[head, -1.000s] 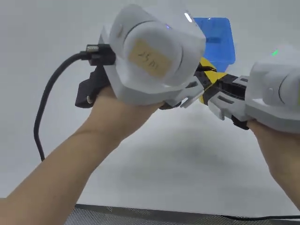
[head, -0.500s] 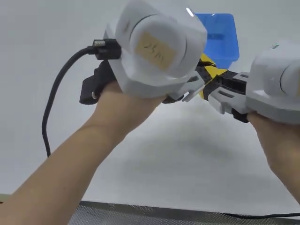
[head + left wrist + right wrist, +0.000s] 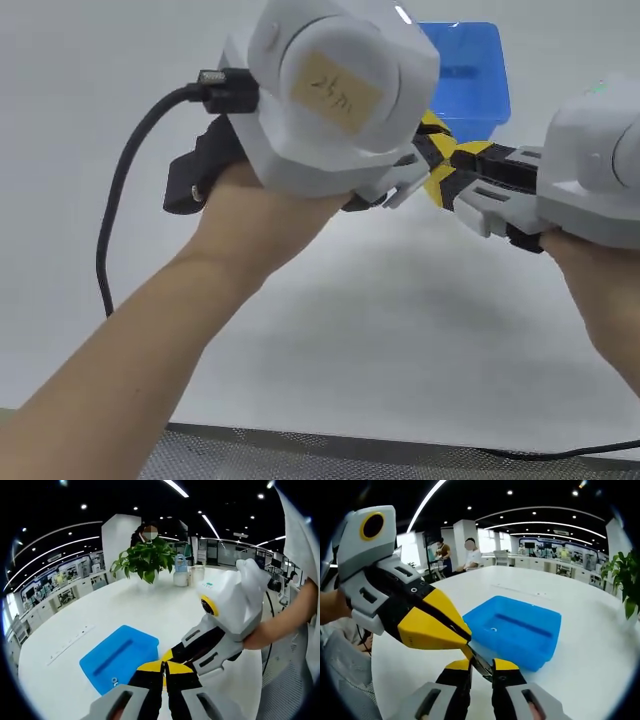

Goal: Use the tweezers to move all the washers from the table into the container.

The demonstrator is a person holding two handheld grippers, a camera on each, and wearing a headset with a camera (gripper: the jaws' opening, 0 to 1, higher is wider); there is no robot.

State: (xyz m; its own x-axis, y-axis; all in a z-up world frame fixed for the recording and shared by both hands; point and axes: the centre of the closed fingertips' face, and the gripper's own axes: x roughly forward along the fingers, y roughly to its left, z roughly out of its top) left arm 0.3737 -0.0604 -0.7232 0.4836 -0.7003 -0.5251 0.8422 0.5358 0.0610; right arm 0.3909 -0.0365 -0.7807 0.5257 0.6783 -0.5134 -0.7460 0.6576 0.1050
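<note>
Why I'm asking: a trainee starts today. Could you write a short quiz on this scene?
1. True or false: the blue container stands on the floor.
2. What sits between the jaws of the right gripper? A: a washer. B: the thin dark tweezers. C: a cable.
3. Fill in: the left gripper and the right gripper meet tip to ___.
Key: 1 false, it stands on the white table; 2 B; 3 tip.

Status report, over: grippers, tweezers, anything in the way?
Left gripper and right gripper shut on tweezers, tips meeting. Held above table. Blue container just beyond, nothing between.
</note>
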